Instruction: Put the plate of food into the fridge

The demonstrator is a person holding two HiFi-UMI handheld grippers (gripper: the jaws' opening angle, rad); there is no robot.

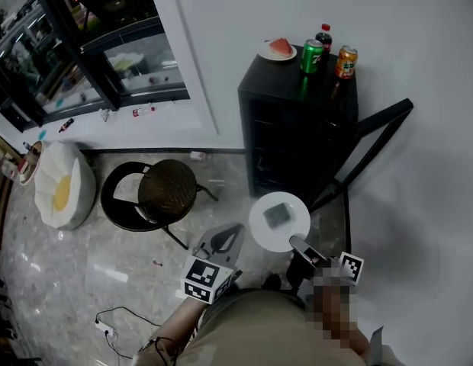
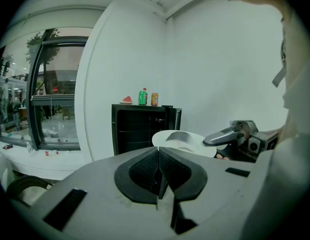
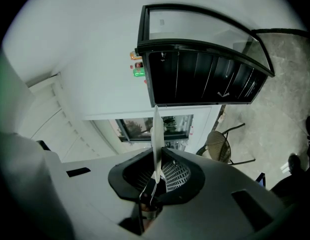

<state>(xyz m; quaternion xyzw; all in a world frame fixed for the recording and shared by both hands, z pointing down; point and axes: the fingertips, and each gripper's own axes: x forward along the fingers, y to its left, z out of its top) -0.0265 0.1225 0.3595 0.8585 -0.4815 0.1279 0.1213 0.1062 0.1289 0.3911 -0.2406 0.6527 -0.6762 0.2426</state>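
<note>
Plate (image 1: 279, 219) w/ food is clamped by its rim in right gripper (image 1: 301, 248), near fridge (image 1: 297, 139) front, not yet inside. Fridge door (image 1: 374, 137) looks swung open. Left gripper (image 1: 230, 233) closed, empty. Green can (image 1: 311, 56) and bottle (image 1: 323, 36) on top. Chair (image 1: 166, 191) off to the side, so path prob. free.

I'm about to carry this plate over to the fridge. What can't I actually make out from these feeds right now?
- Food on the plate: only a small grey-green patch in the head view. The right gripper view sees the plate edge-on.
- Fridge interior: its front is dark in every view, so free shelf space is unreadable.
- Print on the green can and orange can atop the fridge: too small in every view.
</note>
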